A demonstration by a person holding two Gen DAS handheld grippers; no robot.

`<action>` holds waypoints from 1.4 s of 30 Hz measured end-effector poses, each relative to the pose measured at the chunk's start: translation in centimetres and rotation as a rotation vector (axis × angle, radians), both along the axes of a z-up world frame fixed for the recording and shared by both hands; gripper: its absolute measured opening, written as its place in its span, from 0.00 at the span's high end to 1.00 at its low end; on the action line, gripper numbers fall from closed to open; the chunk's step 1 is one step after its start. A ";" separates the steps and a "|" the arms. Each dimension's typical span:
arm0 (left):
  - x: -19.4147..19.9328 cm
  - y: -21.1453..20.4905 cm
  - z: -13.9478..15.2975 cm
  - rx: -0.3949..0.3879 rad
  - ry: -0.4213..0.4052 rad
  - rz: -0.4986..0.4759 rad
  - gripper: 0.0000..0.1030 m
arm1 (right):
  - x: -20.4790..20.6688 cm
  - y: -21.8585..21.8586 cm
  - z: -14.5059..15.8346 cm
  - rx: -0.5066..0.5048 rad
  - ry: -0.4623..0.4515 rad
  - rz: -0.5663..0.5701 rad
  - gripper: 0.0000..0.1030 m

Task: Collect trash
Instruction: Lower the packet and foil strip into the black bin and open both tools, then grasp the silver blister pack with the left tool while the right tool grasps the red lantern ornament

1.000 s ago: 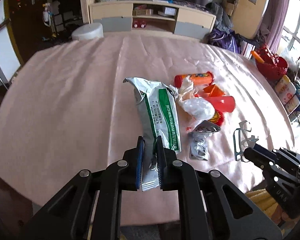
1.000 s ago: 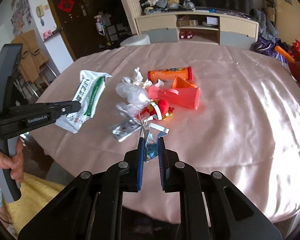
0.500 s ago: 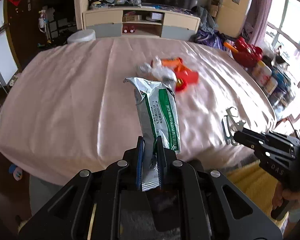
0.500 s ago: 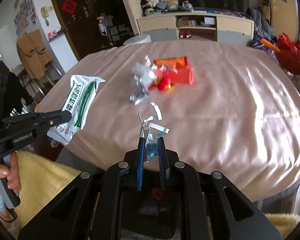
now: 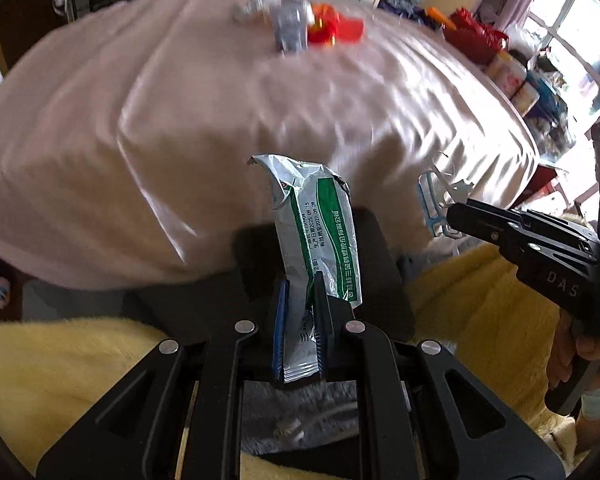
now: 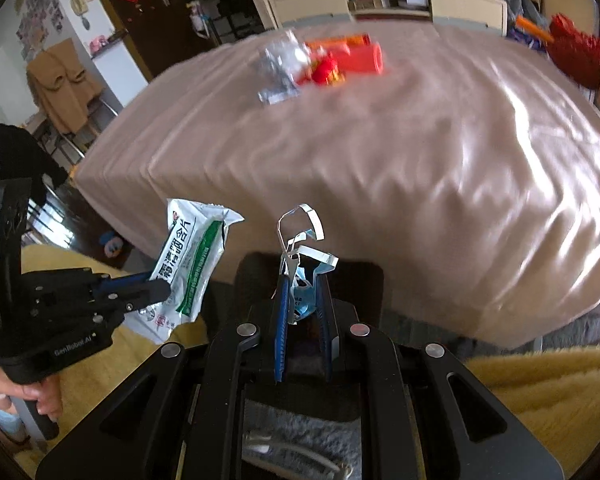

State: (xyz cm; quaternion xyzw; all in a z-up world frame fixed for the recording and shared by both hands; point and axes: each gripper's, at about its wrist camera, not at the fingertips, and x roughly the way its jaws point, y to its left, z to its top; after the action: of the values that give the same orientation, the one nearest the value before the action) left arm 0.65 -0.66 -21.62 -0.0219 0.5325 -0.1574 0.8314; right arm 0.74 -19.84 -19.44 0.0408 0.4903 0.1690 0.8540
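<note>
The left gripper is clamping a light, crinkly foil wrapper by its lower end while the right gripper is pinching a limp face mask, both beyond the table's edge.

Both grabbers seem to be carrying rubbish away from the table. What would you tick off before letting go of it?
1. Left gripper clamped on the green-and-white wrapper: ok.
2. Right gripper clamped on the crumpled blue face mask: ok, though only its bunched end sits between the jaws.
3. Both pieces lifted clear of the pink tablecloth: ok.
4. Dark bin-like container below the left gripper: cannot tell; it is mostly hidden, so I cannot confirm it is a bin.
5. The two grippers apart from each other: ok.
6. Table finished: not ok; the red cup and silvery wrappers remain.
</note>
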 end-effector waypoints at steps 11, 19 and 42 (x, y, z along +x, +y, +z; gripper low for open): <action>-0.9 -1.3 -5.0 0.021 0.103 -0.040 0.89 | -0.3 0.3 -4.7 -0.005 0.130 0.001 0.85; -0.6 -0.9 -5.7 0.020 0.142 -0.049 0.87 | 0.4 0.3 -5.2 0.012 0.155 -0.002 0.83; 1.8 1.2 -1.4 0.092 0.045 0.035 0.09 | 3.4 -4.4 1.8 0.019 -0.005 -0.154 0.06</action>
State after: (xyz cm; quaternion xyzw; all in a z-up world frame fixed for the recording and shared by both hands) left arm 2.42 0.53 -23.04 0.0036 0.5573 -0.1175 0.8219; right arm 4.17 -24.21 -17.68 0.0861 0.4822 0.1078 0.8651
